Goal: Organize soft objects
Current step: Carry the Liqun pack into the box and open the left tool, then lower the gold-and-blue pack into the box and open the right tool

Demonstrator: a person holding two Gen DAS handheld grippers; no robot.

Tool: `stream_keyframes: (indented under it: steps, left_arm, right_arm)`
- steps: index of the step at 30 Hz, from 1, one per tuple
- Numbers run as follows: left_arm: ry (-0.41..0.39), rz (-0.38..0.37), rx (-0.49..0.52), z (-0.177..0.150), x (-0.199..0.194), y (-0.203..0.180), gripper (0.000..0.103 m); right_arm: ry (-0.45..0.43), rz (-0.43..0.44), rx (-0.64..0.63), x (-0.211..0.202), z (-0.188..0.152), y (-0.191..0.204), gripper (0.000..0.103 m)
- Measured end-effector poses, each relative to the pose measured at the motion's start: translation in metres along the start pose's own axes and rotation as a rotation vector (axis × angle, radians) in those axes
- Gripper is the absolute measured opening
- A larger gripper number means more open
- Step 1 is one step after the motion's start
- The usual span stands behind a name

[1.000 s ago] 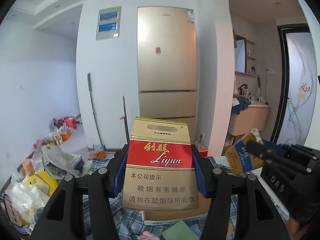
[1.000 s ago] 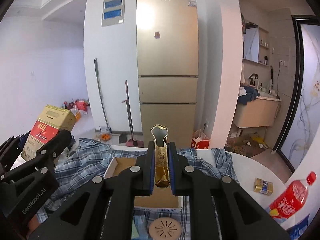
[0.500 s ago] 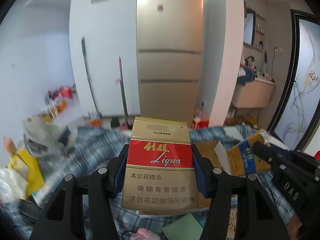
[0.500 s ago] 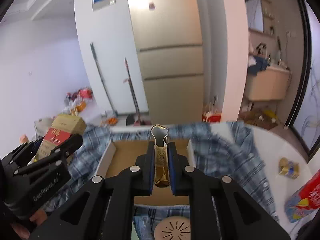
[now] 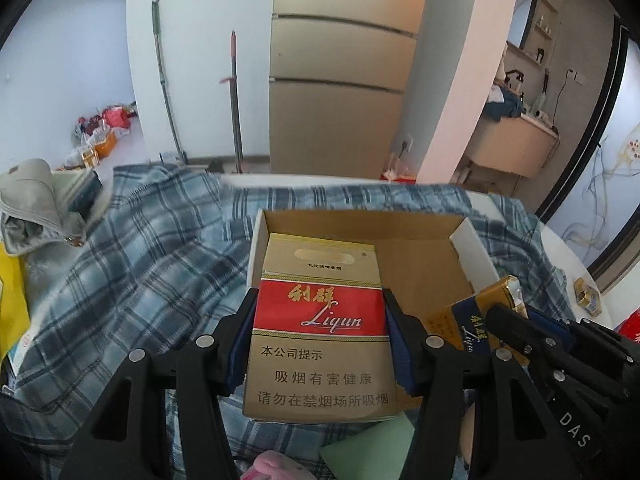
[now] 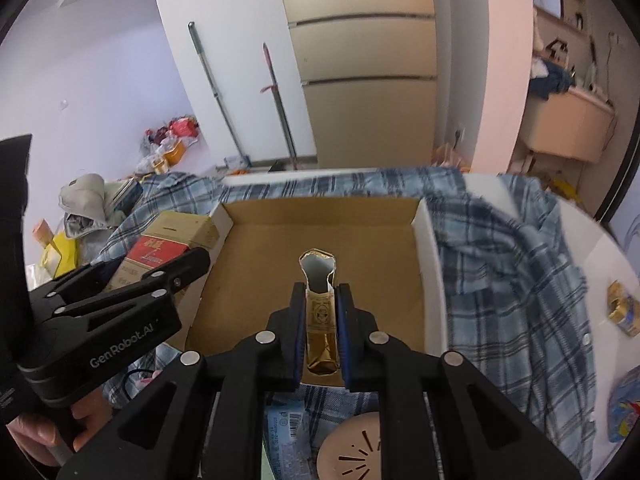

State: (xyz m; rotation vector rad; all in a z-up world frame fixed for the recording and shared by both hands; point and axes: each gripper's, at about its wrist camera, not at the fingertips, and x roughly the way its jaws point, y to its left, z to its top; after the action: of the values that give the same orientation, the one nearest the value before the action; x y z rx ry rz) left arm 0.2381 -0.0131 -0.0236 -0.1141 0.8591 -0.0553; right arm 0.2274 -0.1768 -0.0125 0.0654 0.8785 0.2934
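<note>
My left gripper (image 5: 320,300) is shut on a red and gold cigarette pack (image 5: 320,360), holding it upright over the left part of an open cardboard box (image 5: 420,256). My right gripper (image 6: 321,294) is shut on a crumpled gold and blue cigarette pack (image 6: 320,320), seen edge-on with its torn top open, above the box floor (image 6: 320,232). In the right wrist view the left gripper (image 6: 176,268) and its red pack (image 6: 160,248) hang by the box's left wall. The box rests on a blue plaid shirt (image 5: 140,260).
The shirt (image 6: 520,280) lies across a white round table (image 6: 600,248). On the table's right side sits a small gold pack (image 6: 622,308). A pink vented disc (image 6: 352,452) lies in front of the box. At the far left sits a grey bag (image 5: 32,208).
Both grippers have come down and tilted downward, from facing the fridge to hanging over the box. Each still grips its pack.
</note>
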Motion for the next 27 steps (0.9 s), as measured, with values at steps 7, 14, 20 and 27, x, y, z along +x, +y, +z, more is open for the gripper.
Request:
stream_keyframes:
  steps: [7,14,20,27]
  left_arm:
    - [0.017,0.012,0.005,-0.003,0.005,-0.004,0.061]
    - [-0.032,0.037,0.033,-0.003,-0.004,-0.009,0.082]
    - [-0.091,0.046,0.057,0.000,-0.018,-0.012,0.083]
    - [-0.101,0.027,0.051,0.002,-0.025,-0.010,0.084]
  right_arm:
    - [0.022,0.026,-0.002,0.011,-0.004,-0.001,0.012]
    - [0.048,-0.020,-0.006,0.017,-0.003,-0.005,0.016]
    - [0.049,-0.064,0.008,0.021,-0.002,-0.017,0.046]
    - [0.070,-0.079,0.005,0.028,-0.002,-0.023,0.062]
